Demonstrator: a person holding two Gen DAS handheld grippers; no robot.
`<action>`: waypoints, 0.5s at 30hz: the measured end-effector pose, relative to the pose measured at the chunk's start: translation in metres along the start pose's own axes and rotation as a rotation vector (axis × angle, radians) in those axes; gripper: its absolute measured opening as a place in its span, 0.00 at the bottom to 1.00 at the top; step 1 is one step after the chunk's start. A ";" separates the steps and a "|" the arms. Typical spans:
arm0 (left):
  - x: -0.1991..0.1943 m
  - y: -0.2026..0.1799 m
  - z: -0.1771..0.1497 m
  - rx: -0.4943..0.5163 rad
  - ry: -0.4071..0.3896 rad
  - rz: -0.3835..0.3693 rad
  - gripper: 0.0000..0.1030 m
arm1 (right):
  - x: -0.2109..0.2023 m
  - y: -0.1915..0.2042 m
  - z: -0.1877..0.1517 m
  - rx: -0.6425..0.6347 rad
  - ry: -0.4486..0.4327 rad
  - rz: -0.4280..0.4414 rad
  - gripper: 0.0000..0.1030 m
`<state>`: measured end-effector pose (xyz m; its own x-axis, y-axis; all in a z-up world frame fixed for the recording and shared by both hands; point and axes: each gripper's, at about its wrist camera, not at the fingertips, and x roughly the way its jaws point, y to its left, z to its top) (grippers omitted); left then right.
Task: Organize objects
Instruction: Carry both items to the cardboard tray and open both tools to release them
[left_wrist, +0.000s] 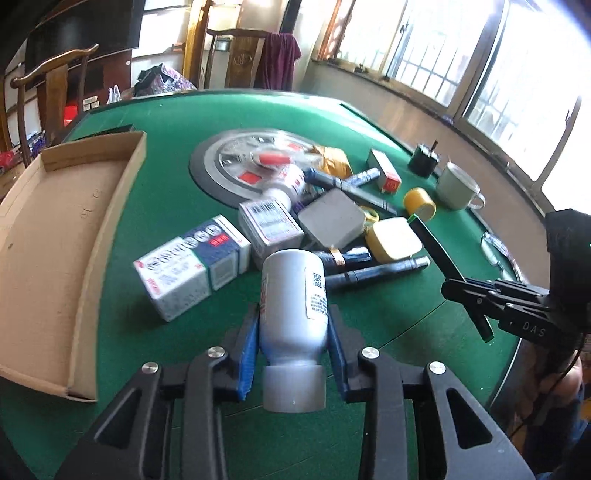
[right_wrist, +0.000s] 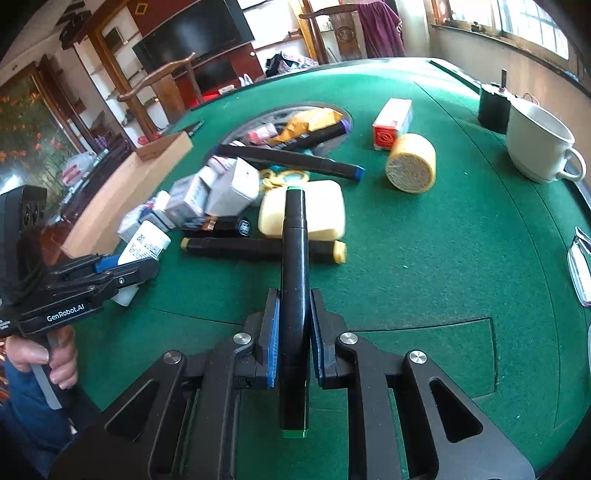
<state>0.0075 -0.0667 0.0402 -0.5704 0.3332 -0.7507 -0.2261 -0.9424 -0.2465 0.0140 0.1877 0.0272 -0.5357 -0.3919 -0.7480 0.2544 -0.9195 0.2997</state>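
My left gripper (left_wrist: 293, 317) is shut on a white bottle (left_wrist: 291, 291), which lies between the blue pads with its grey cap toward the camera, just above the green felt. In the right wrist view the left gripper (right_wrist: 122, 273) holds the bottle (right_wrist: 146, 242) beside the pile. A black marker with green ends (right_wrist: 294, 236) stands along the fingers of my right gripper (right_wrist: 293, 295), which is shut on it. From the left wrist view the right gripper (left_wrist: 465, 286) and its marker (left_wrist: 436, 247) sit at the right. An empty cardboard tray (left_wrist: 55, 236) lies on the left.
A pile on the green table (left_wrist: 388, 314) holds a blue-white box (left_wrist: 188, 266), a grey box (left_wrist: 330, 218), a yellow case (left_wrist: 393, 238) and black markers (left_wrist: 380, 271). A yellow tape roll (right_wrist: 410, 168), a red-white box (right_wrist: 391, 123), a white mug (right_wrist: 539, 144) and a black holder (right_wrist: 493, 107) stand at the right.
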 end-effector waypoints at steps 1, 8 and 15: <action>-0.007 0.006 0.002 -0.015 -0.018 -0.002 0.33 | -0.002 0.002 0.001 -0.004 -0.006 0.003 0.13; -0.049 0.069 0.017 -0.123 -0.128 0.088 0.33 | -0.005 0.053 0.028 -0.087 -0.011 0.079 0.13; -0.049 0.146 0.028 -0.226 -0.171 0.238 0.33 | 0.020 0.108 0.051 -0.140 0.021 0.157 0.14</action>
<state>-0.0196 -0.2199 0.0579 -0.7144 0.0860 -0.6945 0.0979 -0.9704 -0.2209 -0.0099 0.0792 0.0746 -0.4644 -0.5278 -0.7112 0.4435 -0.8337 0.3290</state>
